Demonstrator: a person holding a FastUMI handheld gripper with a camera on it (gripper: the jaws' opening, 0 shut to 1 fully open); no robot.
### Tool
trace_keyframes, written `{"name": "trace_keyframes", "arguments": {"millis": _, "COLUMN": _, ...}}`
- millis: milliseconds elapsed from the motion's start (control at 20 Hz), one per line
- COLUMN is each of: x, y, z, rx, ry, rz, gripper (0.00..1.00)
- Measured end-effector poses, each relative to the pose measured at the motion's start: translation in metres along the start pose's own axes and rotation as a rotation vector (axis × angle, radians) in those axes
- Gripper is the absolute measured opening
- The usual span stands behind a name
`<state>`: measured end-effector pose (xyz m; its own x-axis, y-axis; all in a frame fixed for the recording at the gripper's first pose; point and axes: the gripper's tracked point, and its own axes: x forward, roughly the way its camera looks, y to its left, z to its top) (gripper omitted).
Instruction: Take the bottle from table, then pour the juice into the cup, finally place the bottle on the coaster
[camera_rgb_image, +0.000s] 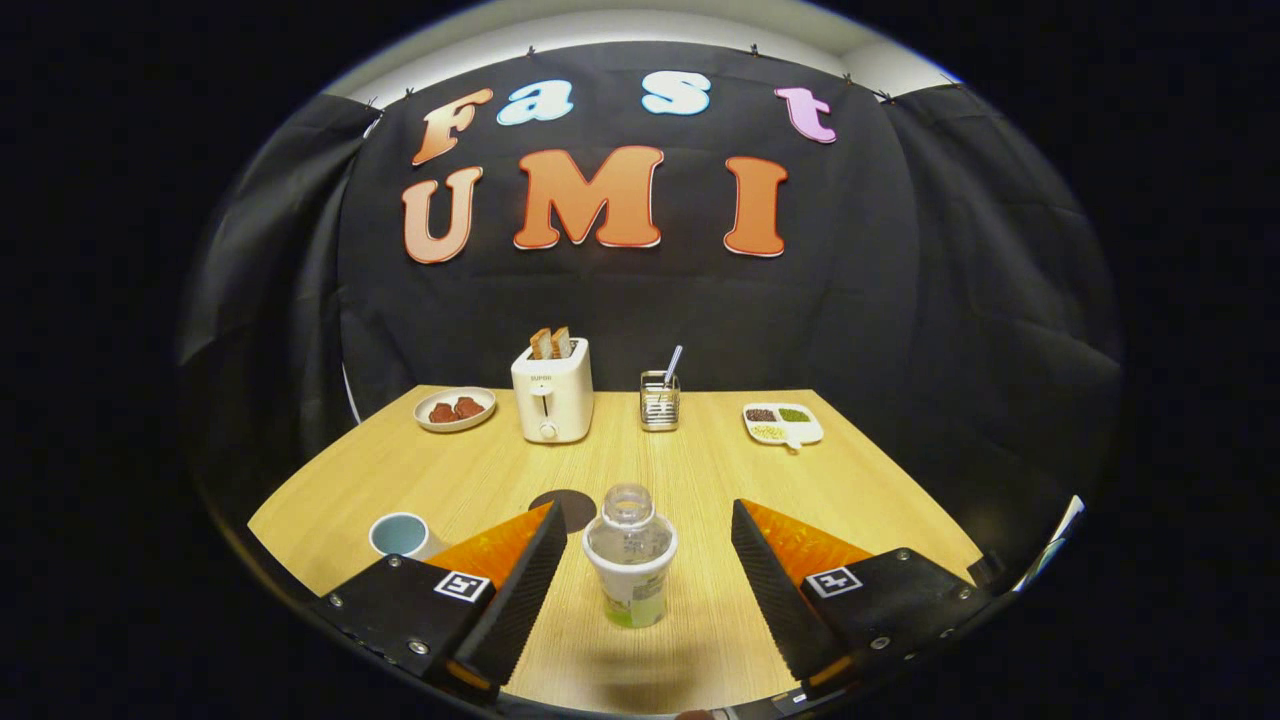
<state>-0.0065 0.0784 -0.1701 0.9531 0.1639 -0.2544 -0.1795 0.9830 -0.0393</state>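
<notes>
Since the bottle (630, 560) is standing upright between the fingers with clear gaps on both sides, we're at step one — the grab hasn't happened yet. Our gripper (640, 580) is spread wide, touching nothing. The bottle has no cap on it and looks mostly clear, with a bit of green near the bottom, so we'd guess it tips easily if one finger hits first. Next move, as we read it: nudge forward a little, then squeeze evenly around the body. Using the bottle as the anchor — the coaster (567, 507) sits just beyond it to the left, and the cup (401, 535) is further left, past the left finger. Toaster (551, 390) is well beyond it.
</notes>
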Motion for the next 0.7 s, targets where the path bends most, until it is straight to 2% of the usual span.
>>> {"name": "trace_keyframes", "arguments": {"millis": 400, "x": 0.025, "y": 0.008, "z": -0.056, "rx": -0.011, "ry": 0.123, "rz": 0.009, "gripper": 0.99}}
{"name": "trace_keyframes", "arguments": {"millis": 700, "x": 0.039, "y": 0.010, "z": -0.070, "rx": -0.005, "ry": 0.164, "rz": 0.019, "gripper": 0.99}}
